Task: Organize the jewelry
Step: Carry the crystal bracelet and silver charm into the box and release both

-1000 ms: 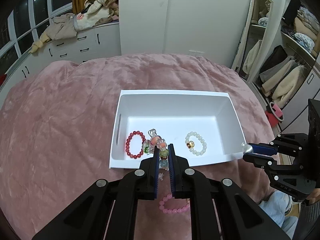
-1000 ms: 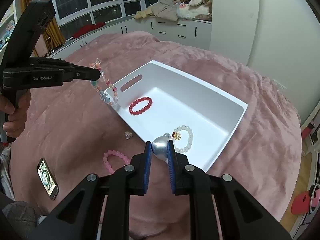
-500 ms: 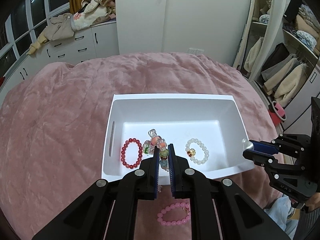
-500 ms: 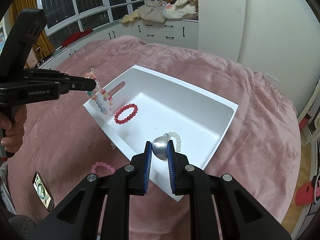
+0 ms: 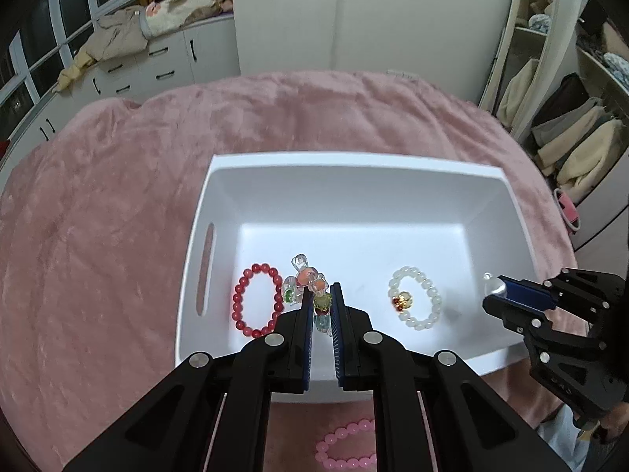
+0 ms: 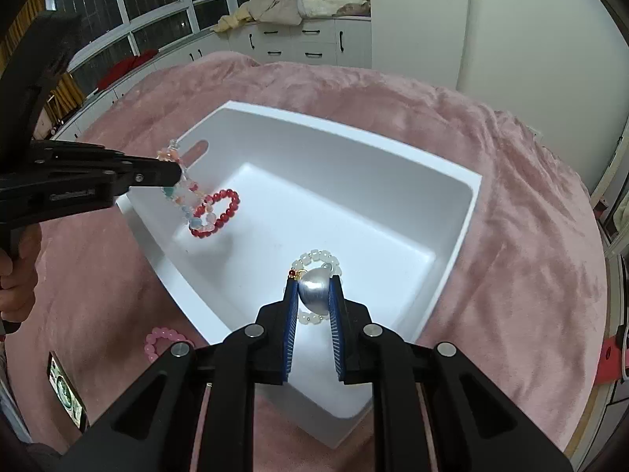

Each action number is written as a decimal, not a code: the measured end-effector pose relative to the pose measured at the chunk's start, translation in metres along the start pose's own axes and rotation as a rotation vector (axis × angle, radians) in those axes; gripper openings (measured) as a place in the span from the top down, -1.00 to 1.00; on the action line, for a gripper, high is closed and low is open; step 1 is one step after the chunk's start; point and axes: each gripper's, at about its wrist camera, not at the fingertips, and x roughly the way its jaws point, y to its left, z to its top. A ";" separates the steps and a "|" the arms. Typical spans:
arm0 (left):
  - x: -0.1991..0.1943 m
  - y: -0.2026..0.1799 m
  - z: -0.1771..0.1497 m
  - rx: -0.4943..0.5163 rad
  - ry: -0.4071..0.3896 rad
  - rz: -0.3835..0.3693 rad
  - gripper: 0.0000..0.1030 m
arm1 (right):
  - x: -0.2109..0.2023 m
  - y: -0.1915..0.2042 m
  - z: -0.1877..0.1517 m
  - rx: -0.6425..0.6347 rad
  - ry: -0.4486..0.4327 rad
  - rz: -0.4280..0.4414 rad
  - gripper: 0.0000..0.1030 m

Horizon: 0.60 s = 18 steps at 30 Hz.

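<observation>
A white tray (image 5: 220, 181) (image 6: 468, 204) lies on the pink blanket. Inside lie a red bead bracelet (image 5: 255, 301) (image 6: 220, 212) at left and a white bead bracelet (image 5: 416, 299) (image 6: 314, 255) with a gold charm at right. My left gripper (image 5: 322, 295) (image 6: 179, 173) is shut on a multicoloured glass-bead bracelet (image 5: 306, 287) (image 6: 184, 196), which dangles over the tray's left part. My right gripper (image 6: 314, 287) (image 5: 493, 289) is shut on a silver pearl-like bead (image 6: 314, 289) (image 5: 493, 287) over the tray's right side. A pink bead bracelet (image 5: 346, 448) (image 6: 163, 340) lies on the blanket outside the tray.
A phone (image 6: 67, 385) lies on the blanket near the pink bracelet. White drawers (image 5: 157, 63) with piled clothes stand behind the bed. A mirror and hanging clothes (image 5: 570, 137) are at right.
Both grippers have moved forward over the tray. The multicoloured bracelet now hangs inside the tray's outline beside the red one, and the silver bead is above the white bracelet.
</observation>
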 end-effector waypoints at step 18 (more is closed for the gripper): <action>0.046 0.005 -0.006 -0.039 0.085 0.007 0.45 | 0.015 -0.011 0.009 0.056 -0.018 -0.036 0.63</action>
